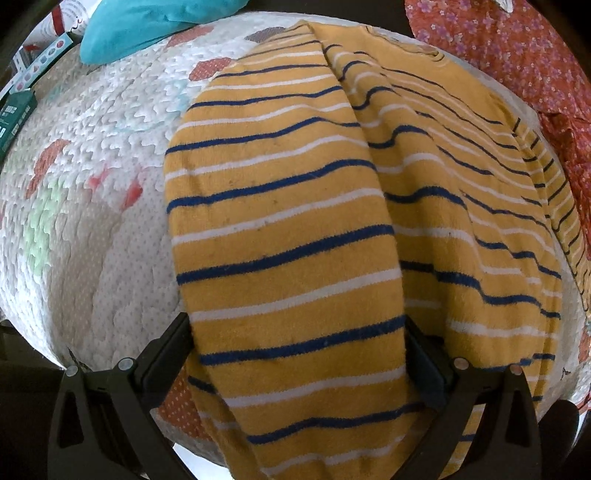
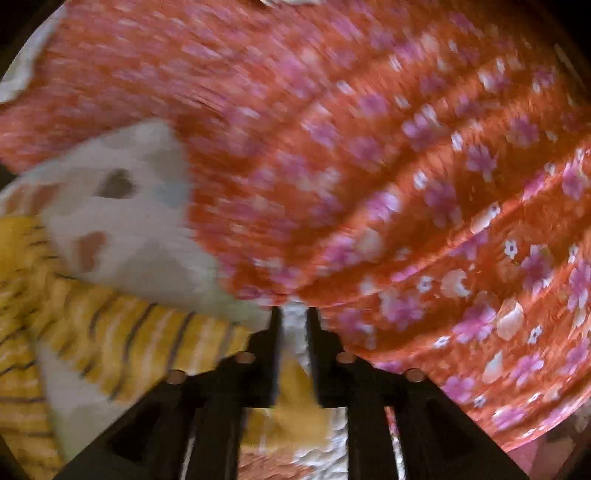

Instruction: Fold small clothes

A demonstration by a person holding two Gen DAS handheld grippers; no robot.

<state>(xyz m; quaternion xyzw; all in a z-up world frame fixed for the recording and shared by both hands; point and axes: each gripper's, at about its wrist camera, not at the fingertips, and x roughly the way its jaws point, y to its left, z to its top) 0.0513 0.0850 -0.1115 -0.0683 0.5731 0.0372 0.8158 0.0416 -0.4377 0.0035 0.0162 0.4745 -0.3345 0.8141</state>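
A yellow garment [image 1: 295, 229] with blue and white stripes lies on a white quilted blanket [image 1: 92, 206]. One striped part lies folded over the body, and its near end runs between the fingers of my left gripper [image 1: 297, 332], which stands wide open around it. In the blurred right wrist view, my right gripper [image 2: 294, 314] has its fingers close together with only a narrow gap and nothing between the tips. The striped garment [image 2: 110, 339] lies to its left. An orange floral garment [image 2: 369, 166] lies just beyond its tips.
The orange floral garment [image 1: 517, 48] lies at the far right of the blanket. A teal cushion [image 1: 147, 26] sits at the far left. Boxes [image 1: 22, 92] stand past the blanket's left edge.
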